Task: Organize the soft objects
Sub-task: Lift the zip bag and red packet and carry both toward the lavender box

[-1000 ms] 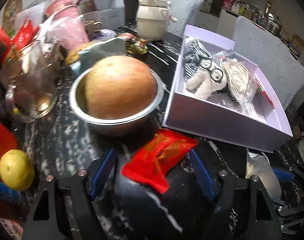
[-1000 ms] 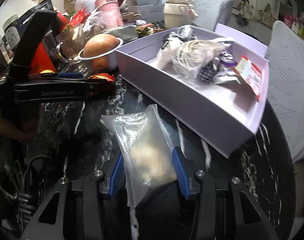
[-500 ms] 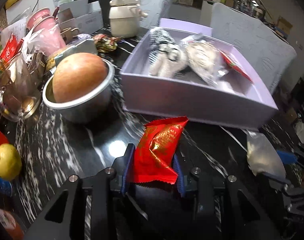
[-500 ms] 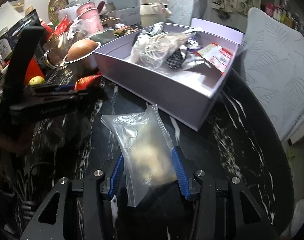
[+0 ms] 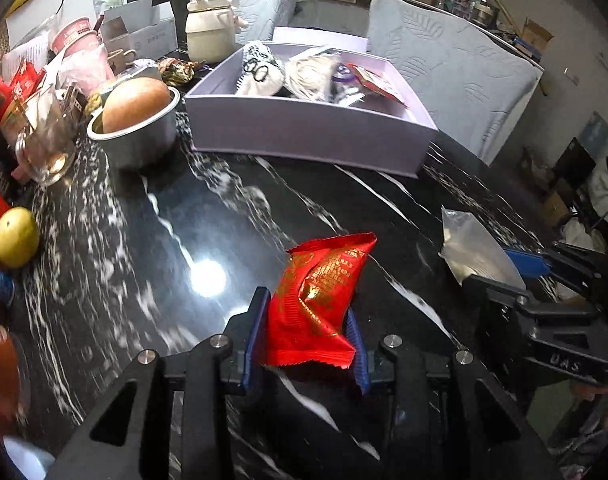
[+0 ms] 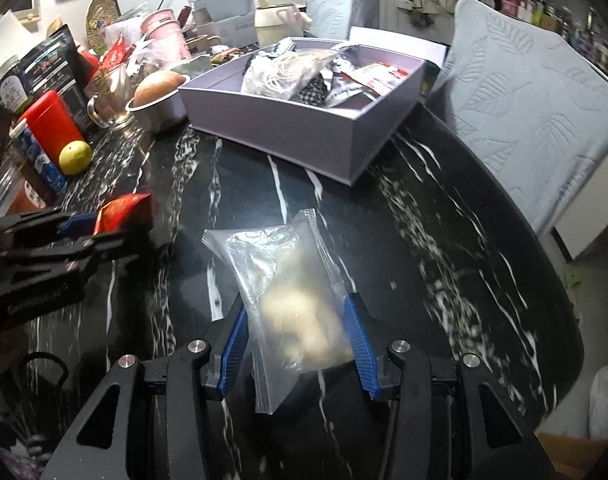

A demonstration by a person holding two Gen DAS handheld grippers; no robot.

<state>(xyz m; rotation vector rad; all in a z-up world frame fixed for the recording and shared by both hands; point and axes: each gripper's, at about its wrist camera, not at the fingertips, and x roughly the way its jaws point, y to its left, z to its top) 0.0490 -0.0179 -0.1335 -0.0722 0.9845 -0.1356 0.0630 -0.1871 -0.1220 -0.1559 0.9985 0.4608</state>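
Note:
My left gripper (image 5: 304,320) is shut on a red snack packet (image 5: 318,296), held above the black marble table. My right gripper (image 6: 296,332) is shut on a clear zip bag (image 6: 288,300) with a pale soft lump inside. In the left wrist view that bag (image 5: 474,248) and the right gripper's blue pad show at the right edge. In the right wrist view the red packet (image 6: 122,212) and the left gripper sit at the left. The lilac box (image 5: 304,136) beyond holds a plush toy (image 5: 260,74), a bagged pale item and small packets; it also appears as the lilac box (image 6: 288,128).
Left of the box stands a metal bowl (image 5: 138,136) with a round brown fruit, a glass mug (image 5: 44,144), a yellow-green fruit (image 5: 16,236) and a cream jar (image 5: 210,28). Quilted grey chairs (image 6: 524,100) stand past the table's right rim. A red container (image 6: 50,126) stands at the left.
The left gripper closed on the red packet and lifted it off a dark cloth. Both grippers pulled back from the box and bowl, which now look smaller and farther.

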